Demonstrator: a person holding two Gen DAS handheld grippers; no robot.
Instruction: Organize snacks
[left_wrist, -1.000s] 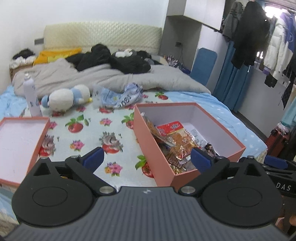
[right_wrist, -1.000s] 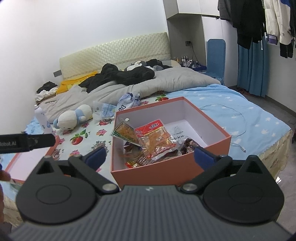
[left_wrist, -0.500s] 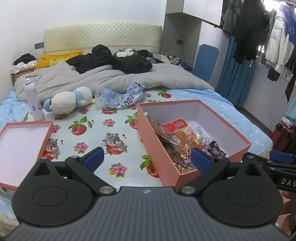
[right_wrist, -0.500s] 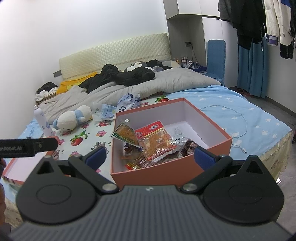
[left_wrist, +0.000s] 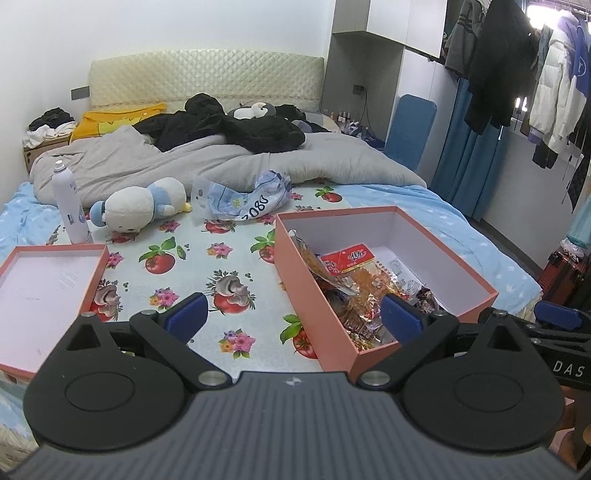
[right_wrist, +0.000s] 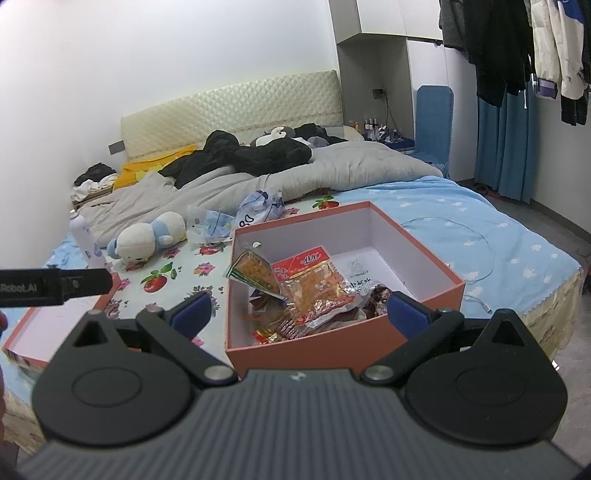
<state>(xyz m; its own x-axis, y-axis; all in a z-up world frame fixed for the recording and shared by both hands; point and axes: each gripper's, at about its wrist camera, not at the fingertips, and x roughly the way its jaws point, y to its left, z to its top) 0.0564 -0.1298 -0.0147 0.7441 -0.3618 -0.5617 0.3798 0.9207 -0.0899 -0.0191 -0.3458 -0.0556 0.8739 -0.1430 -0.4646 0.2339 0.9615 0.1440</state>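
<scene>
Both cameras have pulled back and up over the last second; nothing picked. Left gripper (left_wrist: 291, 314) and right gripper (right_wrist: 299, 308) wide open, empty. Snack packets (right_wrist: 310, 286) sit in the pink box (right_wrist: 332, 343), dead ahead at 12 o'clock; the box lid (left_wrist: 44, 288) at 9. Probably packing done, lid next. Fruit-print sheet (left_wrist: 207, 258) on a cluttered bed, plush toy (left_wrist: 136, 206) at 11, clothes rack at 2.
</scene>
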